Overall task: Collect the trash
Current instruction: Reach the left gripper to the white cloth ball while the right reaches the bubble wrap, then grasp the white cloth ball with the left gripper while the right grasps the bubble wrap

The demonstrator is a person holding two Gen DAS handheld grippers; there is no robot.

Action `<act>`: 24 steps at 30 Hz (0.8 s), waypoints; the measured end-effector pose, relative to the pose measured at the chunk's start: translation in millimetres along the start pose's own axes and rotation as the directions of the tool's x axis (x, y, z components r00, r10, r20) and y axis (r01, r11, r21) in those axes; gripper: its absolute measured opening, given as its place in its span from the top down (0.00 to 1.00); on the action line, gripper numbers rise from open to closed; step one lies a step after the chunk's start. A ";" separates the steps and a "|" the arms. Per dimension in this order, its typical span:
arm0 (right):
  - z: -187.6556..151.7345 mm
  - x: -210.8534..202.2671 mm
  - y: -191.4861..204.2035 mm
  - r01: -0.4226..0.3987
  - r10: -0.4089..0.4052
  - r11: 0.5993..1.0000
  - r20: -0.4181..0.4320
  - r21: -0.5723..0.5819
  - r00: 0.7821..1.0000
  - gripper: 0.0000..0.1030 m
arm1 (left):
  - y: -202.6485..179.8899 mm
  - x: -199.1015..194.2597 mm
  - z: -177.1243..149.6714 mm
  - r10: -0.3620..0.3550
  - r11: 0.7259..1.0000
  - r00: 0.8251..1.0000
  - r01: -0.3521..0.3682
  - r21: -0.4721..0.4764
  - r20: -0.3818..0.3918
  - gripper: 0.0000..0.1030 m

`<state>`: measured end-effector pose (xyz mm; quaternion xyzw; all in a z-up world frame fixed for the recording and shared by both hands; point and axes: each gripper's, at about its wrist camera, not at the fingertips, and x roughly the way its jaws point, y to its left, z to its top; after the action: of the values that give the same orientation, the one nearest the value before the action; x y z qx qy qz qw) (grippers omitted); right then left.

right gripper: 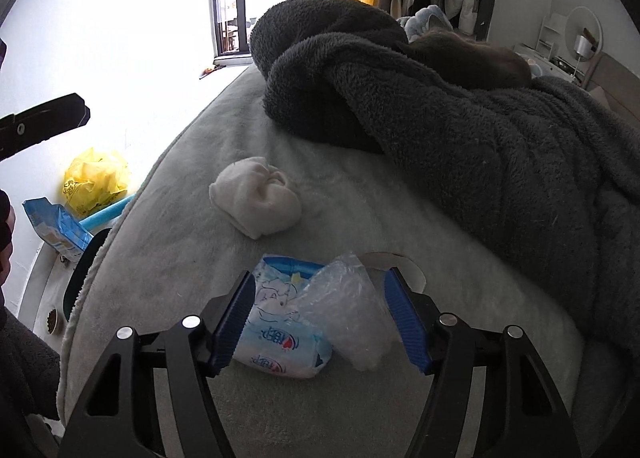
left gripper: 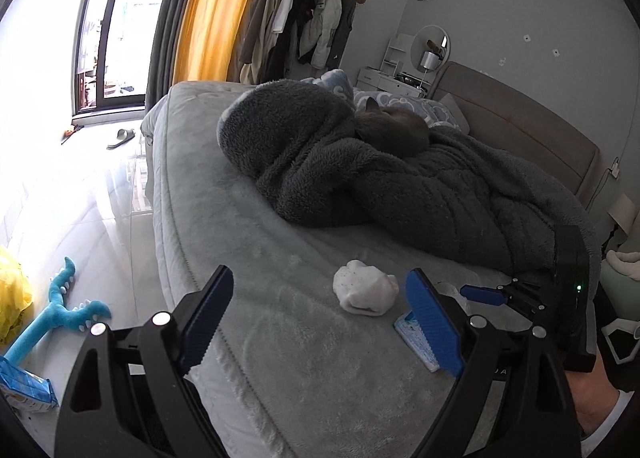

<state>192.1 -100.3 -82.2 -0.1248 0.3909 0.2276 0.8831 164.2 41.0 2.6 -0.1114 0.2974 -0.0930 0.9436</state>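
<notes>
I see a bed with a pale grey plush cover, and a dark fleece blanket lies heaped over its far part. A grey cat rests on this blanket. Behind the bed there are a window, a yellow curtain and coats on a rack. The floor is white and shiny.

On the bed cover, near its edge, lie a rolled white sock, a blue-and-white tissue pack and a crumpled clear plastic wrapper. The pack and the wrapper touch each other; the sock is a little apart from them, toward the blanket. On the floor beside the bed I see a yellow plastic bag, a blue snack packet and a teal plush toy.

My right tool points down at the bed, and the pack and the wrapper are both between its blue pads. The jaws stand at a middle width. The left pad is at the edge of the pack, but I cannot tell if it presses.

My left tool is held over the bed edge with its jaws wide and nothing between them. In its view the sock lies just ahead.
</notes>
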 end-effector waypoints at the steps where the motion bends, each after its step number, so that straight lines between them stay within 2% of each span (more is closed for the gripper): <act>1: -0.1 1.1 -0.1 0.005 -0.005 1.000 -0.001 -0.006 1.000 0.39 | -1.7 2.4 0.1 -0.001 1.000 1.000 0.001 0.001 -0.003 0.13; 8: -4.0 6.0 -8.8 0.048 -0.048 0.999 -0.019 -0.024 0.999 0.59 | -17.2 26.2 -3.5 -0.025 1.000 0.998 0.026 0.015 -0.050 0.11; 15: -7.0 -3.4 -33.3 -0.007 0.005 0.999 0.021 0.049 1.000 0.61 | -34.5 51.3 -9.6 -0.038 0.999 0.995 0.041 0.031 -0.091 0.10; 24: -8.8 -17.3 -66.9 -0.082 0.072 0.986 0.074 0.147 0.995 0.61 | -43.8 83.9 -17.2 0.004 0.999 0.989 0.004 0.049 -0.145 0.10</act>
<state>209.8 -166.9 -72.3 -0.0349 0.3808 0.2358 0.8934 217.1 -23.9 -44.9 -0.0812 0.3627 -0.1082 0.9220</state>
